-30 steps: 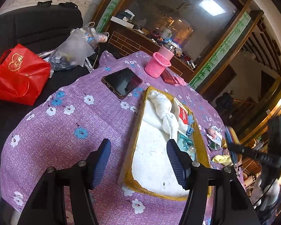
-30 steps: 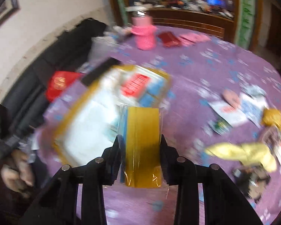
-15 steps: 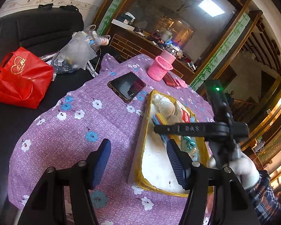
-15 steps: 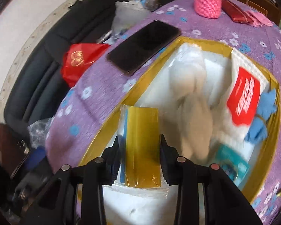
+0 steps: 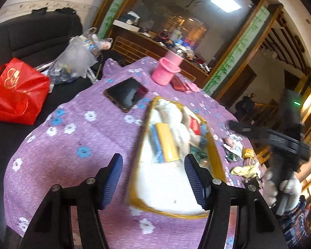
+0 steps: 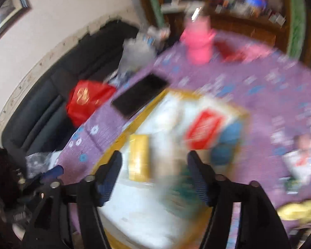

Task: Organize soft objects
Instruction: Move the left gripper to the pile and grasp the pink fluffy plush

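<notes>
Yellow packet (image 5: 167, 143) now lies flat in the gold-rimmed tray (image 5: 215, 151), beside the white cloth (image 5: 176, 122). Your right gripper (image 6: 154, 167) has just been opening; its jaws are spread, nothing between them. Left gripper (image 5: 153, 176) is spread and empty too. Several loose items (image 5: 241, 167) remain on the purple tablecloth (image 5: 76, 124). Right view is motion-blurred, so the tray's other contents are hard to identify.

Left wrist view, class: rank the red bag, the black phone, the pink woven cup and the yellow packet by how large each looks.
1. red bag
2. black phone
3. yellow packet and pink woven cup: look alike, so unranked; the packet is nearer the camera and blurred.
</notes>
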Demonstrator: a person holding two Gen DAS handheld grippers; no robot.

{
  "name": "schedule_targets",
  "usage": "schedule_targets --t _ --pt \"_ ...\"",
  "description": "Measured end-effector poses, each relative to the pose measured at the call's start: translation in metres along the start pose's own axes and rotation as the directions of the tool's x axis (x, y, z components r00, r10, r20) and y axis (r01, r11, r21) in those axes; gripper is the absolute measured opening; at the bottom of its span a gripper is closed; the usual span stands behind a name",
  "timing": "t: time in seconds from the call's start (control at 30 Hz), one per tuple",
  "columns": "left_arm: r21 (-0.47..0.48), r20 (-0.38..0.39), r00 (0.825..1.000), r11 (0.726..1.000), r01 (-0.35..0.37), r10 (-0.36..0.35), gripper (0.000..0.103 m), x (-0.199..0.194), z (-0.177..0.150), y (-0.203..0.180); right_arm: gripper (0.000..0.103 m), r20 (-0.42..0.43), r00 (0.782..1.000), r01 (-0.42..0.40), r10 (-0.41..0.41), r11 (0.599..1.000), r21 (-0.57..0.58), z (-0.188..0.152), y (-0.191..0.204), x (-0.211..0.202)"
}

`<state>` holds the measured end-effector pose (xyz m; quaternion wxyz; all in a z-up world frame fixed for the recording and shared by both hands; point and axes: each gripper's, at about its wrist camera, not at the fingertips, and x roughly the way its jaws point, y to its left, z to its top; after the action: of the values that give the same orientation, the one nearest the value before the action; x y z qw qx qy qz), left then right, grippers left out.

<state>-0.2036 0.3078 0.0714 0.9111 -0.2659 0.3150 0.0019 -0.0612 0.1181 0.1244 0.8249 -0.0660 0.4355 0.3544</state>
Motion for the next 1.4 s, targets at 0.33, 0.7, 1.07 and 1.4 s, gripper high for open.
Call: schedule_targets --t 0.33,0.7,1.07,1.4 --pt "0.165 -0.119 0.987 0.978 0.127 -0.108 0.069 0.033 -0.021 -0.094 0.103 0.385 0.843 0.350 -0.376 0.927 0.137 -0.088 -0.122 -0.190" --pt "0.312 -0.264 0.960 0.933 0.177 -0.094 0.068 0.065 -0.052 -0.195 0.103 0.208 0.884 0.251 -0.419 0.800 0.546 -0.158 -0.304 -0.183" --pt "0.362 -0.254 0.967 0.924 0.123 -0.030 0.070 0.153 -0.016 -0.280 0.103 0.229 0.882 0.203 -0.412 0.770 0.604 -0.170 -0.358 -0.151" --pt "0.504 -0.287 0.952 0.862 0.056 0.106 0.070 0.306 0.002 -0.327 0.103 0.261 0.883 0.152 -0.389 0.764 0.627 -0.174 -0.362 -0.162"
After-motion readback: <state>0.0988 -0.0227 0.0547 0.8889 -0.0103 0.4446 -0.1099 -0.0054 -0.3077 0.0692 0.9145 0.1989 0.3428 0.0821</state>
